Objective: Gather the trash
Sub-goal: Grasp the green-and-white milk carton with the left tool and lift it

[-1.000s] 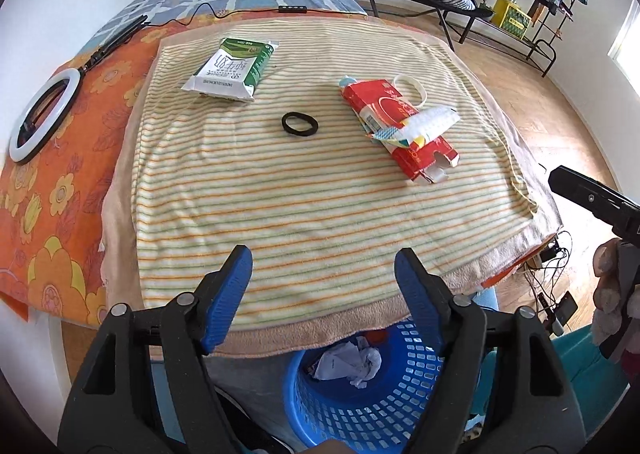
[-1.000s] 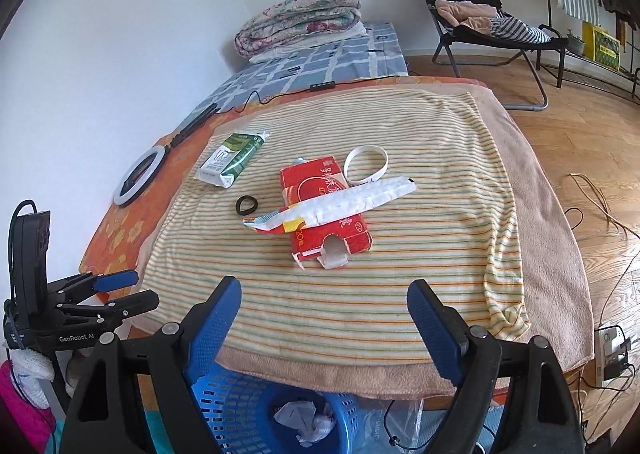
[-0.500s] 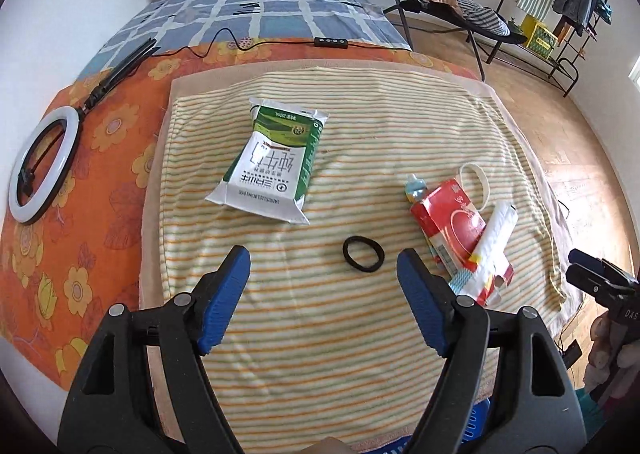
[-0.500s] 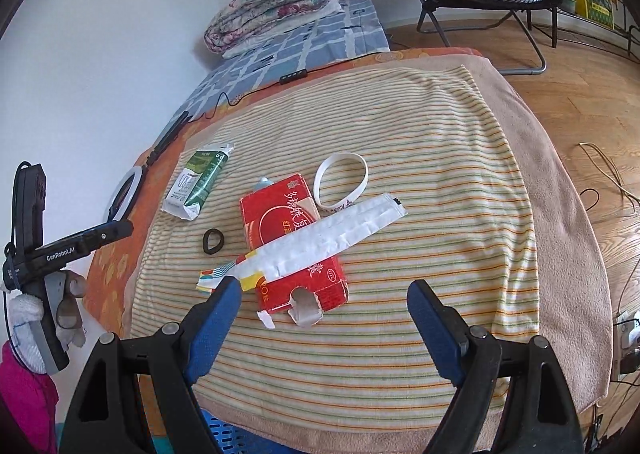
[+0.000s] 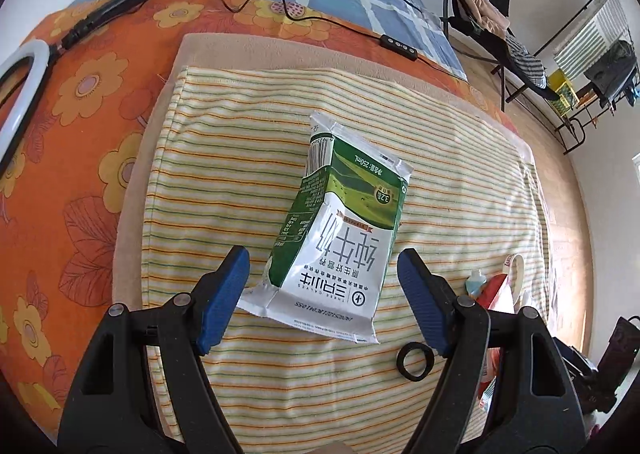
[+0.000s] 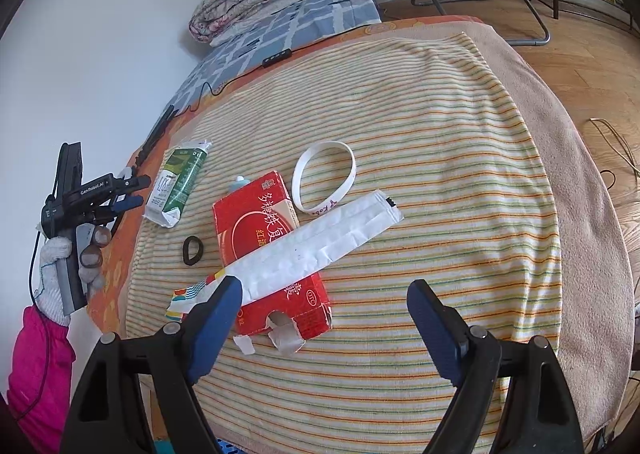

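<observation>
Left hand-held gripper point(image 5: 322, 286) advanced over milk carton point(image 5: 340, 230)

Left wrist view: the ring light point(image 5: 18, 94) is cut off by the left edge. The red box point(image 5: 498, 290) sits largely hidden behind the right finger point(image 5: 424, 306).

Right wrist view: the long white wrapper point(image 6: 316, 250) covers the red box's middle; its coloured end passes behind the left finger point(image 6: 216, 326). Small carton print is illegible.

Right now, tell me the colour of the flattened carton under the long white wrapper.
Red carton, with white lettering; right wrist view shows it best.
</observation>
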